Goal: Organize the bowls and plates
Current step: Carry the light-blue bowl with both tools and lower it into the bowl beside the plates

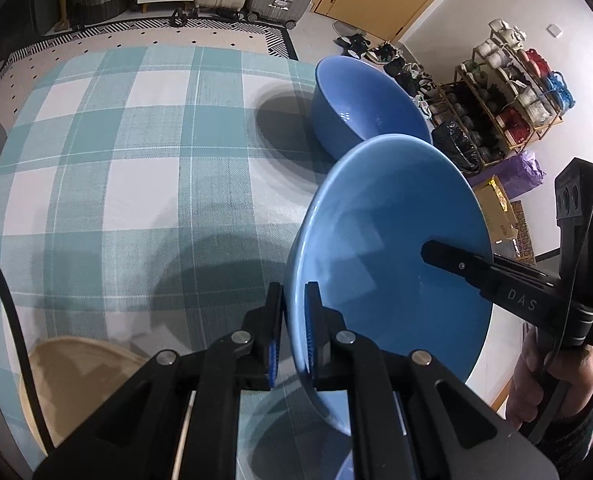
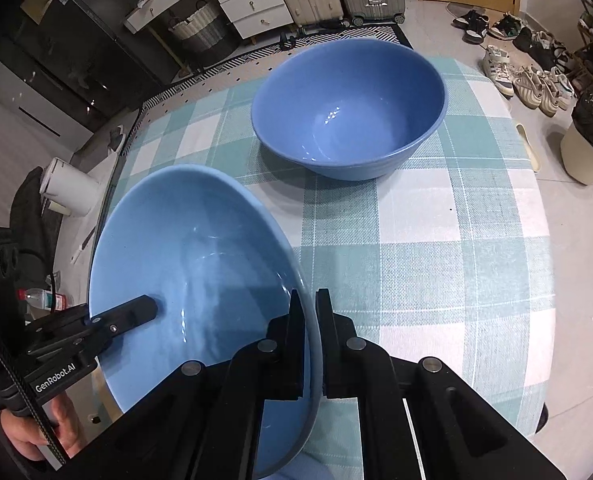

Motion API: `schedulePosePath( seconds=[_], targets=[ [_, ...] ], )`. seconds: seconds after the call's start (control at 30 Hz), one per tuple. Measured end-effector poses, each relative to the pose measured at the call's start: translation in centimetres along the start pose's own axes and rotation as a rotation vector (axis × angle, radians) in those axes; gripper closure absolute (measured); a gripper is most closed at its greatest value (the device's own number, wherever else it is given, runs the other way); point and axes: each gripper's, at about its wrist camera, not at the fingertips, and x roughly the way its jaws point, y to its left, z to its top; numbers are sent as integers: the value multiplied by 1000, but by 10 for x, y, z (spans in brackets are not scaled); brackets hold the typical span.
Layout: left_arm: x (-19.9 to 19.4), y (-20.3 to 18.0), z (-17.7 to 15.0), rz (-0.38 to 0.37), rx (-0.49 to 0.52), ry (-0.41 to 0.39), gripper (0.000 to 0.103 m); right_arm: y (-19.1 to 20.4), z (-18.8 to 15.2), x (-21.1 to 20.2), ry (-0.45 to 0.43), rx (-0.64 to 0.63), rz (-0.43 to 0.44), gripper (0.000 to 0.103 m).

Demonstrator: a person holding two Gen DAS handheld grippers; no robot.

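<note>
Plate point(image 1: 392, 240), clamped at opposite rim edges by left tongs point(image 1: 294, 320) and right tongs point(image 2: 310, 344), hangs above the checked worktop point(image 2: 436, 240) near the bowl point(image 2: 348, 108); advise level, synchronised carriage into it.

Black tongs point(image 1: 294, 320), blue ribbed pads point(image 1: 273, 360), silver pivot screws point(image 1: 346, 337).

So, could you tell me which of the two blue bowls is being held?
The nearer blue bowl, gripped at opposite rims by both grippers; the deeper bowl sits untouched on the tablecloth.
</note>
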Motion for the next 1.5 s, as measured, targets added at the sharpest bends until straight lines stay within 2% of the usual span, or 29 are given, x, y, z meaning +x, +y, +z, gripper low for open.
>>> schedulePosePath(
  seconds=[0.8, 1.33, 1.5],
  targets=[
    [-50, -31, -54, -44, 70, -6, 95, 27, -64, -81, -81, -21, -74, 96],
    [-45, -37, -115, -43, 94, 31, 95, 22, -126, -78, -24, -27, -78, 96],
    [-41, -46, -130, 1, 128, 23, 95, 14, -144, -73, -9, -13, -67, 96]
  ],
)
